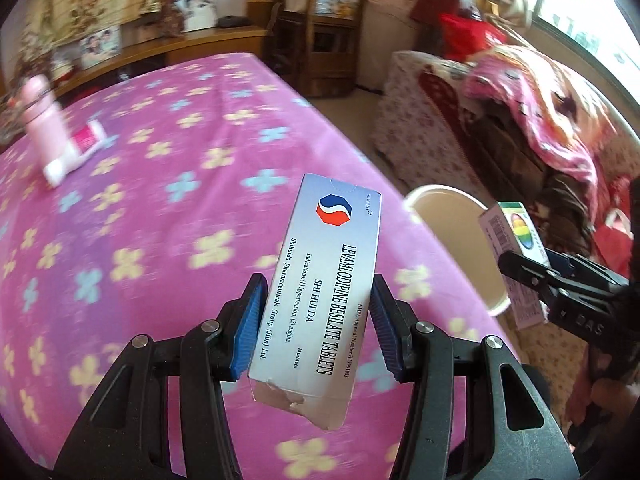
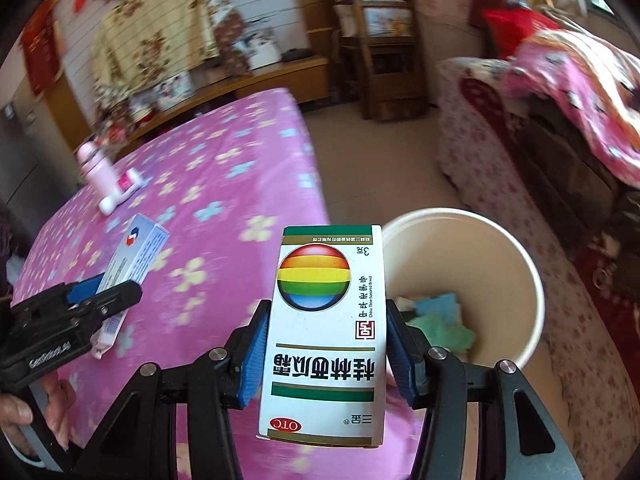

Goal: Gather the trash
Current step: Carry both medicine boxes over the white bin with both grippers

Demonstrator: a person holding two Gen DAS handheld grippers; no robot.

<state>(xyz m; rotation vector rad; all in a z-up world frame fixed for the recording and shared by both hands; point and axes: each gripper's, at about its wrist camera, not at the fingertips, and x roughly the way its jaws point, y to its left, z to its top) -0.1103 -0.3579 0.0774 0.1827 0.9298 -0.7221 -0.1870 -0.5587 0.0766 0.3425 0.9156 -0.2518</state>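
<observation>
Two boxes are held, apparently bound for the bucket. Left wrist view: left tool [image 1: 316, 320] clamps a tablet box [image 1: 320, 280] above the pink bedspread [image 1: 160, 200]. Right wrist view: right tool [image 2: 325, 344] grips a rainbow-logo medicine box [image 2: 326, 332] beside the white bucket [image 2: 516, 280].

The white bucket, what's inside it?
Inside the white bucket, crumpled blue and green scraps lie at the bottom. The rainbow box in the right gripper hides the rest.
</observation>
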